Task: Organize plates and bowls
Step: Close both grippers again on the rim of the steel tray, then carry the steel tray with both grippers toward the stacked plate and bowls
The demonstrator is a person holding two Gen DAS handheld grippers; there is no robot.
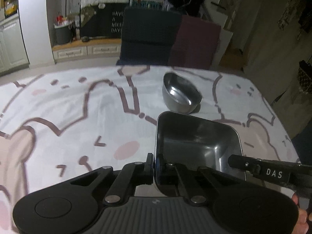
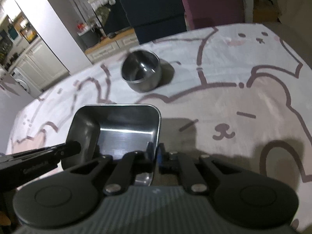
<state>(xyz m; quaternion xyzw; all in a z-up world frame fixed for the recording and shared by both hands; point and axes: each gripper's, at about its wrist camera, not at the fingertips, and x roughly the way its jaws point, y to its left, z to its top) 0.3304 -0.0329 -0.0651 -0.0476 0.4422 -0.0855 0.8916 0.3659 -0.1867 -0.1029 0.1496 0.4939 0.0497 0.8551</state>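
Gripping square tray between fingers

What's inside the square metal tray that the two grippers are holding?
Nothing shows inside the square metal tray: only a bare shiny floor and walls. Its near end is covered by the right gripper and left gripper clamped on opposite walls.

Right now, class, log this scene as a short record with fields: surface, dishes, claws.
surface: table under a white cloth with pink cartoon drawings
dish one: rectangular steel tray, near edge
dish two: round steel bowl, standing apart behind the tray
left claw: shut on the tray's left wall
right claw: shut on the tray's right wall
stacking: not yet done
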